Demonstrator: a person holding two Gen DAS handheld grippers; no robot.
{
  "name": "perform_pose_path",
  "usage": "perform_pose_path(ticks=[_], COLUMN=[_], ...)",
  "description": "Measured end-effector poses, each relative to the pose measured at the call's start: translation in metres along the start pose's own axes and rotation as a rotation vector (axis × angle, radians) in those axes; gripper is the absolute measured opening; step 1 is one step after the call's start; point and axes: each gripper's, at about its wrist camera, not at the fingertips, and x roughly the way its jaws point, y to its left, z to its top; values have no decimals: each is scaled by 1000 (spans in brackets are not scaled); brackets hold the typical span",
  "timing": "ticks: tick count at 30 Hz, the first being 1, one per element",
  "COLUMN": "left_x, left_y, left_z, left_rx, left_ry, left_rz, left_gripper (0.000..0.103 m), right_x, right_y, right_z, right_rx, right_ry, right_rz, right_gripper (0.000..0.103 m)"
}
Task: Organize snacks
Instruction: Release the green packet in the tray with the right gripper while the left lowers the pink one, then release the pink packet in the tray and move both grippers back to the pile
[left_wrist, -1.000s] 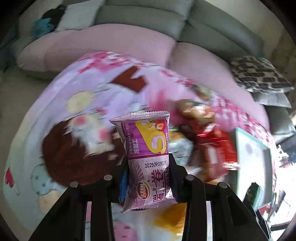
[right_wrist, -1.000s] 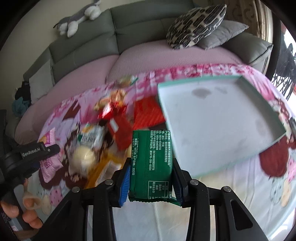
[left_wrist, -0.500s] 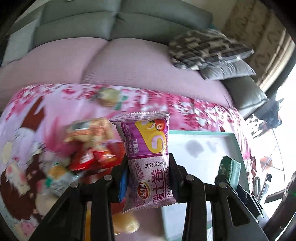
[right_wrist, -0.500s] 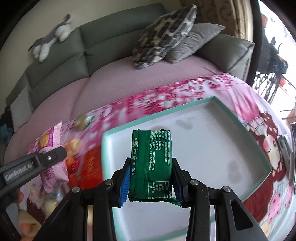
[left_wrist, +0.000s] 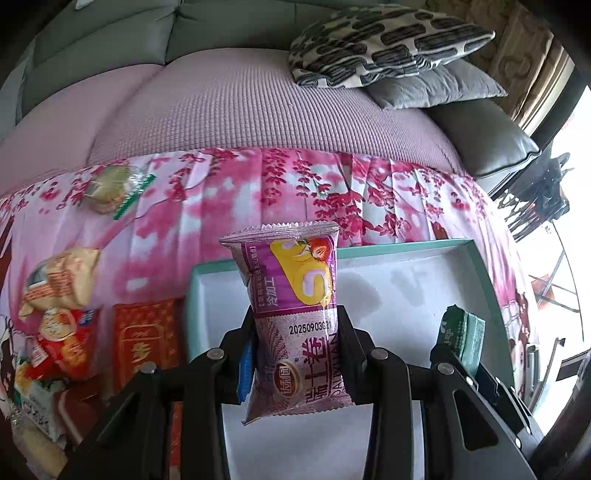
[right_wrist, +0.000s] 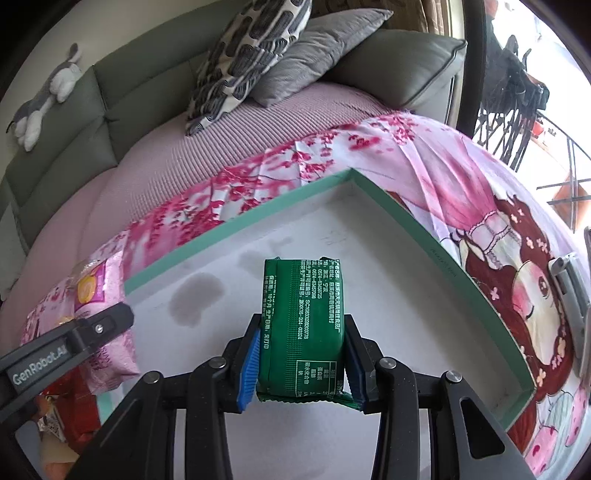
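Observation:
My left gripper (left_wrist: 297, 354) is shut on a purple snack packet (left_wrist: 295, 317) and holds it upright above the left part of a shallow white box with a teal rim (left_wrist: 406, 245). My right gripper (right_wrist: 301, 363) is shut on a green snack packet (right_wrist: 303, 325) above the same box (right_wrist: 236, 229). The green packet also shows at the right in the left wrist view (left_wrist: 463, 334), and the purple packet shows at the left in the right wrist view (right_wrist: 98, 295). Nothing lies inside the box.
Loose snacks lie left of the box on the pink floral cloth (left_wrist: 221, 199): a red packet (left_wrist: 146, 339), a beige packet (left_wrist: 61, 280), a round green-edged one (left_wrist: 110, 188). A sofa with a patterned pillow (left_wrist: 384, 40) stands behind. A metal object (right_wrist: 570, 291) lies at the right.
Both grippers have swung to the right, from over the snack pile to over the white box, each still holding its packet. The box now fills both views.

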Motion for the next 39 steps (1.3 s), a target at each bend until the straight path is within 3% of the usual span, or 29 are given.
perform_pose_path(ticks=[8,10,14,16,20,22,31,36,39], left_x=[20,18,4,-5,-22,-28,-37,-42,-46], left_y=[-10,-11,-12,-10,0,6,44,56,62], left_z=[3,2,0,0,-5,-7,-21,-28,-33], left_rx=[6,5,9,1,-29,-45,-182,-205,-228], left_ry=[15,15,-5,-14,-35,-52,-97,-137,-141], left_rz=[29,26,32,41,63,86,203,273,267], left_gripper=[42,53,57,66,71,79,91,91,91], right_x=[10,9,3,-2,-12,-15,-29,-30,-32], right_y=[-1,-2,-4,-4,-7,-7,-2,3,3], right_z=[-2,-1,0,0,-1,-3,-7,-9,-9], right_rx=[-20,-14,-10,-21,-25,-36,-97,-132,-134], right_ry=[17,21,30,29,26,26,-16,-18,-23], right_rz=[-1,9,15,14,12,7,29,48,51], right_gripper=[42,43,44,50,66,74,103,103,103])
